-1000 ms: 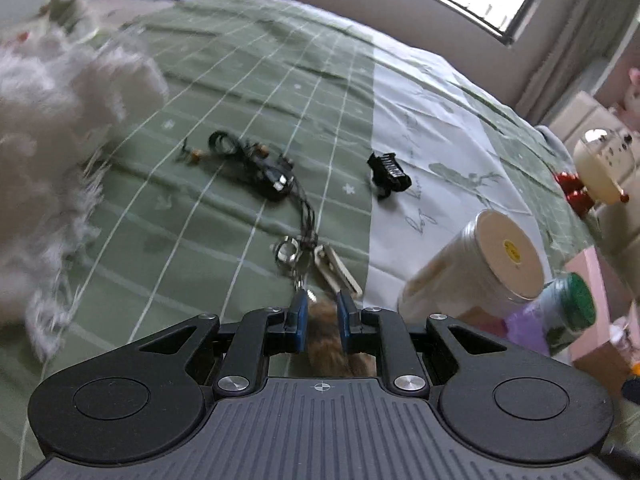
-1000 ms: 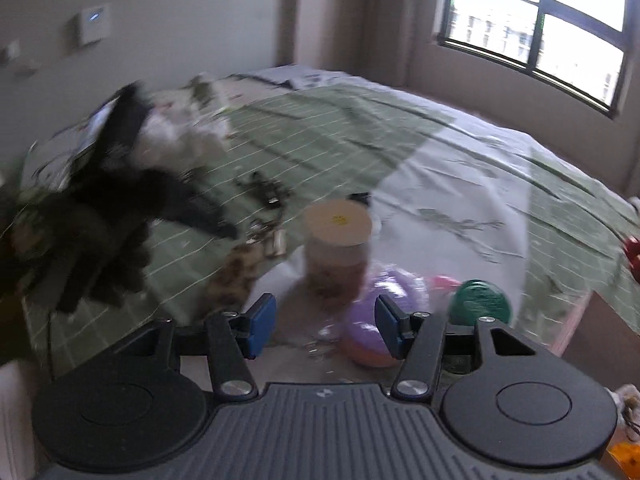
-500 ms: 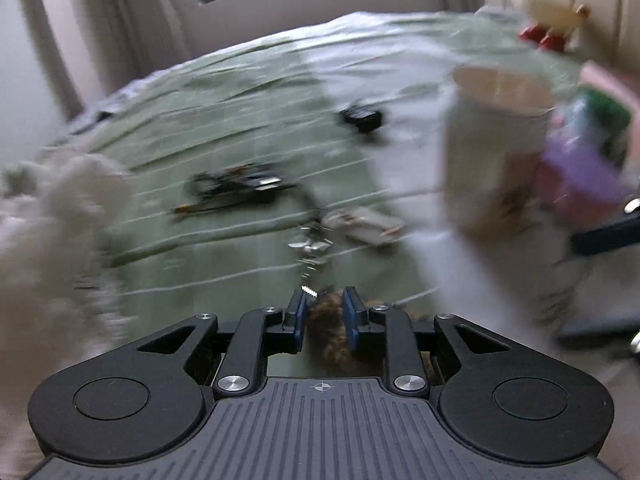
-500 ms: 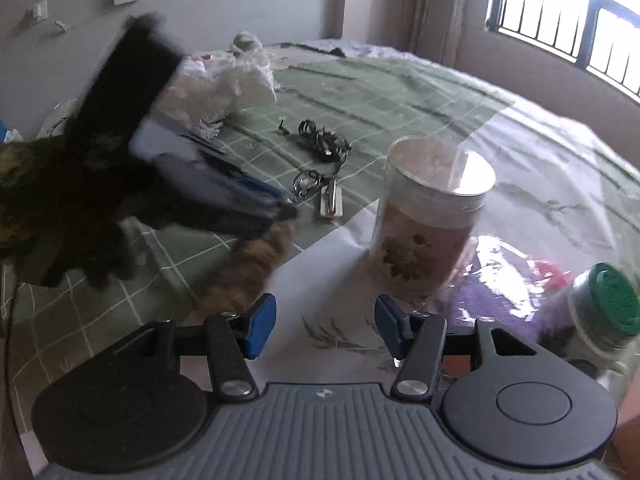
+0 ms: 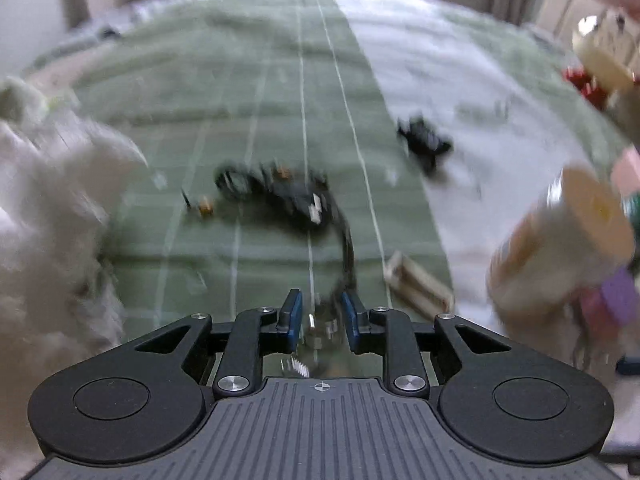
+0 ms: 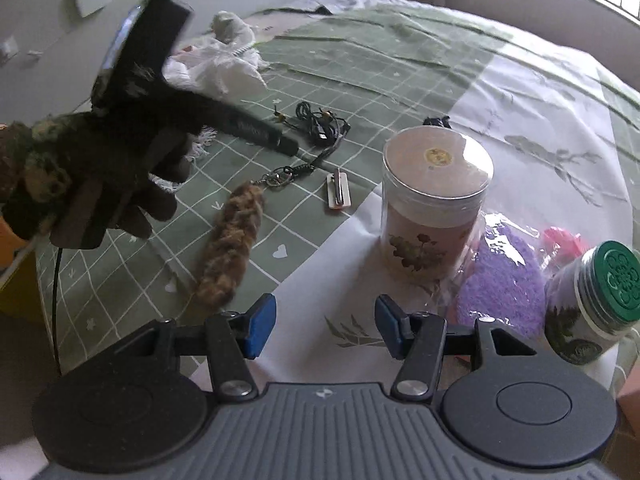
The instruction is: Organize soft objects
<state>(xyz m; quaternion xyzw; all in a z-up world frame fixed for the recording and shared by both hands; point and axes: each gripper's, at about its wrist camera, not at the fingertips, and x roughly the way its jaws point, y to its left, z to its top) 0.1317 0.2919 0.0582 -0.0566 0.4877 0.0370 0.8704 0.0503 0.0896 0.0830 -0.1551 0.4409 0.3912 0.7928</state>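
My left tongs (image 5: 318,308) have just been opening and now stand a little apart. The pads press on nothing, and only the metal key ring (image 5: 320,326) shows, blurred, through the gap. My right tongs (image 6: 324,312) stand wide apart and empty over the pale strip of the bed (image 6: 400,60).

Just ahead of them, to the left, the brown furry tail (image 6: 232,248) lies flat on the green checked cover. Its top end is joined to the key ring, with a black cord (image 6: 320,126) running on beyond. I judge the tail light, limp and springy. Pinched at the tip, it would droop and swing the metal about, so I would take it across the thick middle or close under the ring, squeezing well into the pile.

The purple fuzzy piece (image 6: 500,280) sits in crinkly clear plastic against the tall jar (image 6: 436,200). I expect the wrap to be slippery. The white fluffy heap (image 5: 48,220) looks loose and easy to bunch.
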